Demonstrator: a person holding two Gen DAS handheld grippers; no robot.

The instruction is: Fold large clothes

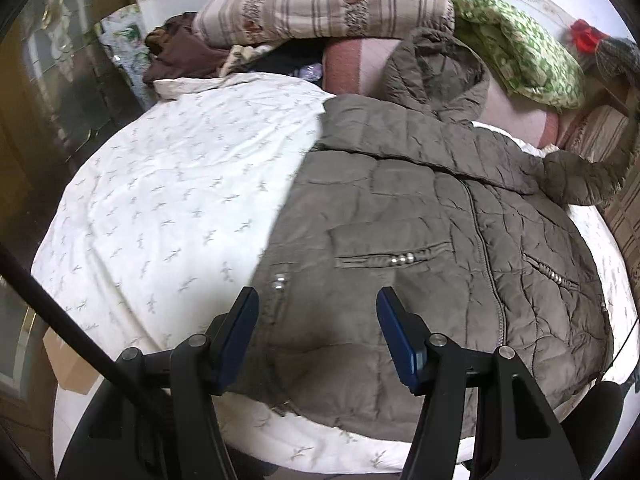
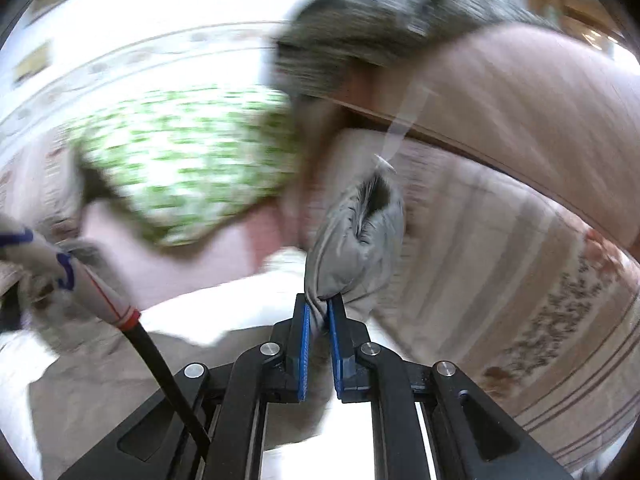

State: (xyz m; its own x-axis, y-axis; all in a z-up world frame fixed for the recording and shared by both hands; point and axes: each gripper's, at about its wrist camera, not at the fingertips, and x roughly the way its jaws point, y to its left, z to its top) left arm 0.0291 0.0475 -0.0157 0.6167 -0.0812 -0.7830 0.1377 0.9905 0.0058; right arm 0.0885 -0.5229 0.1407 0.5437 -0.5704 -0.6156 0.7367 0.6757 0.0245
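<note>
Right jaws pinched on jacket (image 2: 356, 236) cuff, left jaws apart, empty, above jacket

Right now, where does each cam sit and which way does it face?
Left wrist: on the left gripper, looking down at the grey-brown jacket on the white sheet; both fingers apart, empty.
Right wrist: on the right gripper, facing the striped bedding; fingers pinch the jacket cuff.
Shared: jacket, green floral cloth.

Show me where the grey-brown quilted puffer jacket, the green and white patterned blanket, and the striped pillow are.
Grey-brown quilted puffer jacket (image 1: 420, 216): left wrist view, chest panel.
Green and white patterned blanket (image 1: 516, 44): left wrist view, middle of the heap.
Striped pillow (image 1: 324, 4): left wrist view, top face.
</note>
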